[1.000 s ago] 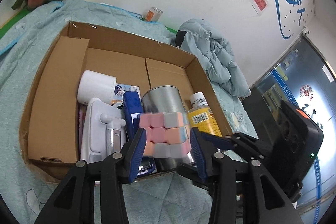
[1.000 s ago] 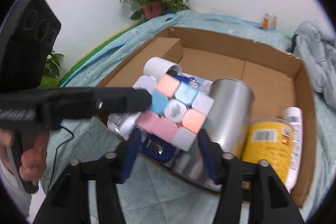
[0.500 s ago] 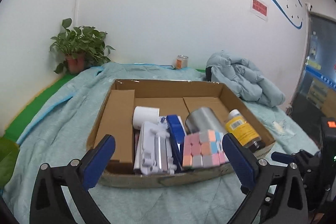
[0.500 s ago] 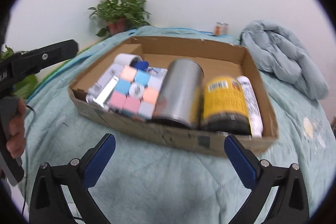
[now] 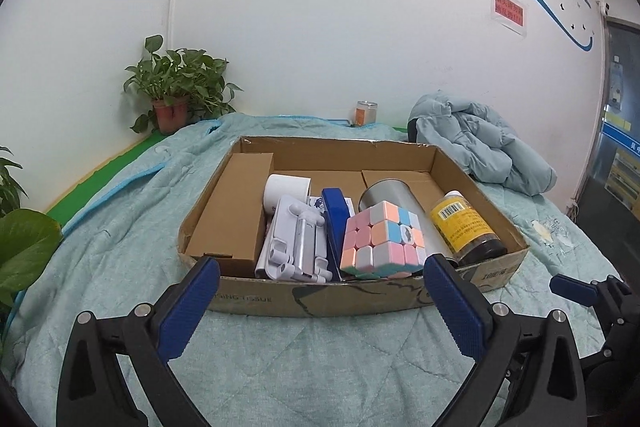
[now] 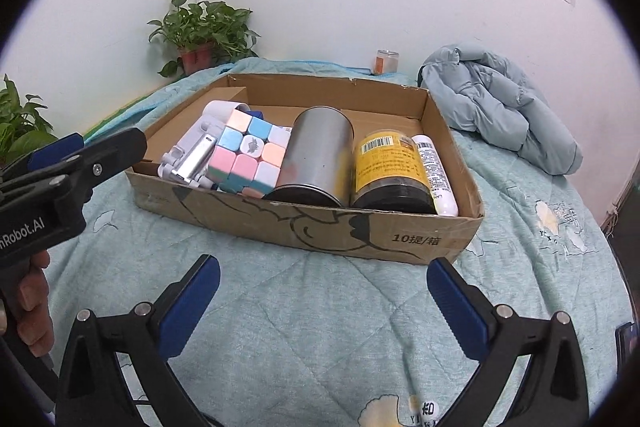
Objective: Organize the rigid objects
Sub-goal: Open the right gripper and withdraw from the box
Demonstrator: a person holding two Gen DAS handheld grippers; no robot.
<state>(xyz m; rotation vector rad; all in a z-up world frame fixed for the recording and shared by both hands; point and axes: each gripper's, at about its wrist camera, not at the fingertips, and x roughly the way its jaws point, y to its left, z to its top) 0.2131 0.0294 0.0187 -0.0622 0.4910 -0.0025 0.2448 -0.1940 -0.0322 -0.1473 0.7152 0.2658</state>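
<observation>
Both tongs have backed away from the cardboard box (image 5: pixel 360 301) since one second ago and released the pastel cube (image 5: pixel 382 245). Left tongs (image 5: pixel 320 303) and right tongs (image 6: pixel 322 301) stand spread wide, grasping nothing. Cube rests in the box on the bed, between the white holder (image 5: pixel 294 241) and the steel can (image 6: pixel 316 157). Judgement: packing appears complete; nothing loose shows outside.

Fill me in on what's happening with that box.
A person holds two tongs, both open and empty, above the quilt in front of the cardboard box. The left tongs and right tongs grip nothing. The pastel puzzle cube sits in the box beside the metal can.
</observation>
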